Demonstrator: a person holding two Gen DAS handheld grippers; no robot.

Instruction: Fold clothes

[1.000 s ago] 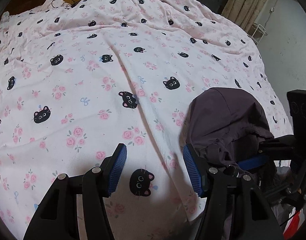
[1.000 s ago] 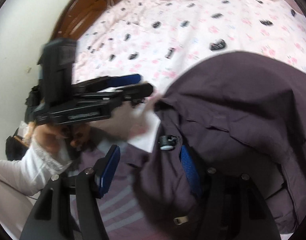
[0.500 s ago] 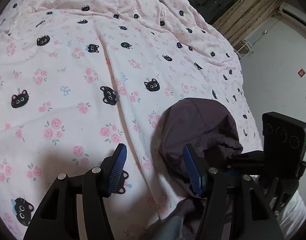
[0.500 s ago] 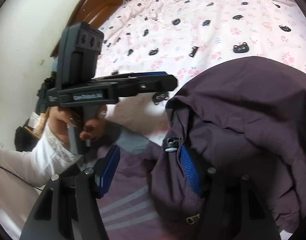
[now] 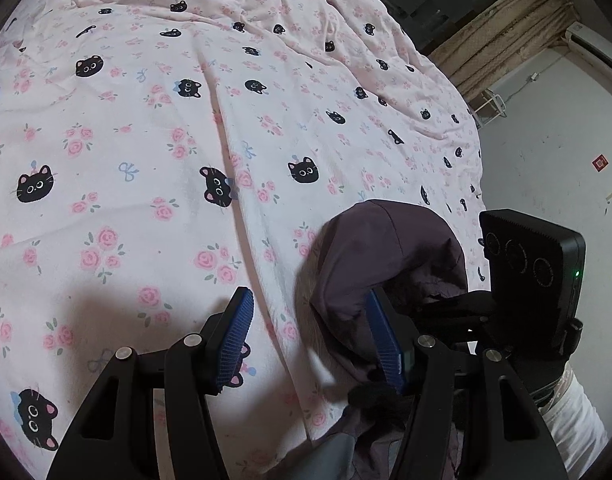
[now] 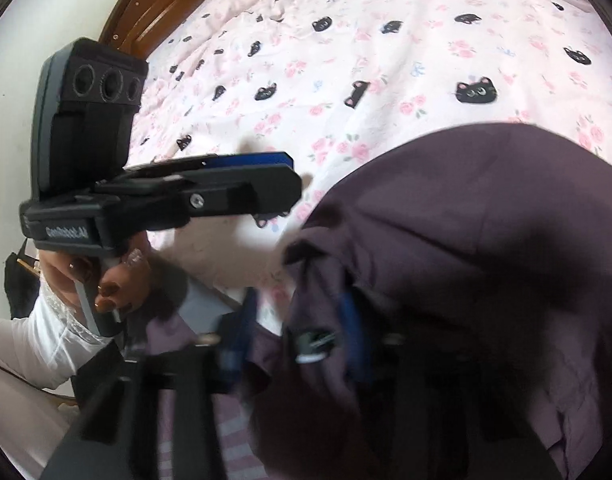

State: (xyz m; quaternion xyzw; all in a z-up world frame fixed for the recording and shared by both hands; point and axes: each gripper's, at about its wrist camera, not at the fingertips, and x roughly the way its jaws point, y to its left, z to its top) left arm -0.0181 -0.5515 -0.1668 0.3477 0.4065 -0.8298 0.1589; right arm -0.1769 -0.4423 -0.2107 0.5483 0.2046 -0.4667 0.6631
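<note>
The purple jacket point(image 5: 386, 252) lies bunched on the bed point(image 5: 146, 140). The left tool point(image 5: 306, 336) is open, holding nothing. The right tool point(image 6: 298, 336), blurry, is closing, maybe around jacket cloth. Only its view shows a hand point(image 6: 106, 280).

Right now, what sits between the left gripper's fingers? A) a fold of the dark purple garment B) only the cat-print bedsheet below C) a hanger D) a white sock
B: in the left wrist view the left gripper stands open over the pink cat-print bedsheet, and the dark purple garment lies just past its right finger, not between the pads.
</note>
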